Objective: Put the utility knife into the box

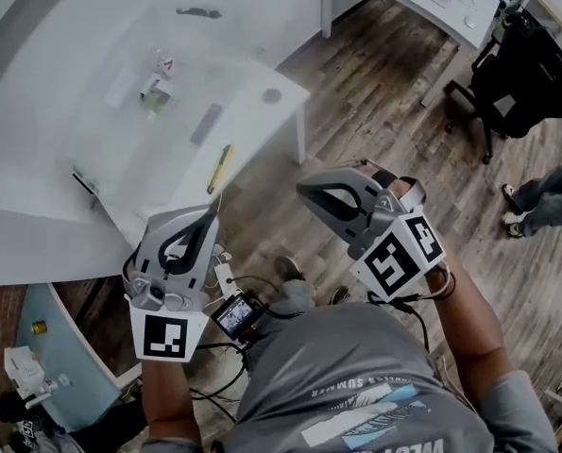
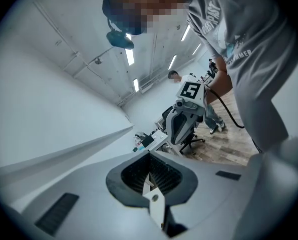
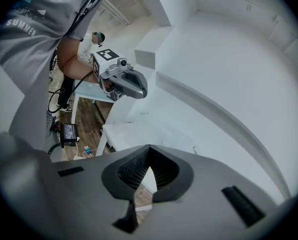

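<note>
While both tools hang clear of the bench [image 1: 290, 91], neither carries anything: the left hand-held gripper [image 1: 208, 217] and the right hand-held gripper [image 1: 304, 189] each have their jaws closed tip to tip on nothing. A slim yellow-and-dark item, judged to be the utility knife [image 1: 221, 168], lies near the bench's near edge, at or just beside the wall of the clear box [image 1: 120, 159]. Whether it sits inside that wall cannot be told.

Hazards, if the knife is outside the box:
- Closed jaws brought down on the knife would shove it rather than grip it. So near the edge, it could slide off to the wooden floor [image 1: 375, 111].
- The knife lies flat and thin, so a shallow pinch may slip.
- The box walls are transparent and faint, so a carried knife could strike the rim.

View coverage: only the head view shows knife, box and bench top together. The two gripper views look across the room. Each shows its own shut jaws and the opposite tool, but not the knife.
</note>
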Motion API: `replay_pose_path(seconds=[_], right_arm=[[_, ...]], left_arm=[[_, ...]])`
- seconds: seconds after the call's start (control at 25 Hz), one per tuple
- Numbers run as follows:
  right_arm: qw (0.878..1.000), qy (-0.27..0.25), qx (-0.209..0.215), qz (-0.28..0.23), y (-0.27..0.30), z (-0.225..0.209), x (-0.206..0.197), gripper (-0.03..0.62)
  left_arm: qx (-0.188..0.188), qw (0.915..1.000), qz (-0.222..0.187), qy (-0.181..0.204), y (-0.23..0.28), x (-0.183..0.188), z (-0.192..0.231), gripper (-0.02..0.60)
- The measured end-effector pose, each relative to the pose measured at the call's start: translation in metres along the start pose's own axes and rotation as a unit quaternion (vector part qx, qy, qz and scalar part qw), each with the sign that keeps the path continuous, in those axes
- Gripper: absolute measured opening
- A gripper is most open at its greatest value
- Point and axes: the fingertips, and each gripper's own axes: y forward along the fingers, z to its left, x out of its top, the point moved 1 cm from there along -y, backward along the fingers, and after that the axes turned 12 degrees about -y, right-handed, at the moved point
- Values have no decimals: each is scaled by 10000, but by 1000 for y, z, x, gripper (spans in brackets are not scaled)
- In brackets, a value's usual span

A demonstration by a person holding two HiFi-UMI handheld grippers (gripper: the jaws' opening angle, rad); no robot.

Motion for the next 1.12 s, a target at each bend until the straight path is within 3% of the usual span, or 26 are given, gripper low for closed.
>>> replay_pose_path(seconds=[0.36, 0.6, 1.12], right_arm=[[9999, 58, 64, 86, 79, -38, -2, 11], [9993, 126, 354, -44, 118, -47, -8, 11], [9901, 39, 1120, -850, 178, -75, -52, 11]], left_arm=[[-134, 9998, -146, -45, 10, -41, 66, 8], [-53, 9996, -59, -254, 17, -60, 87, 9], [774, 9945, 591, -389, 62, -65, 121, 8]])
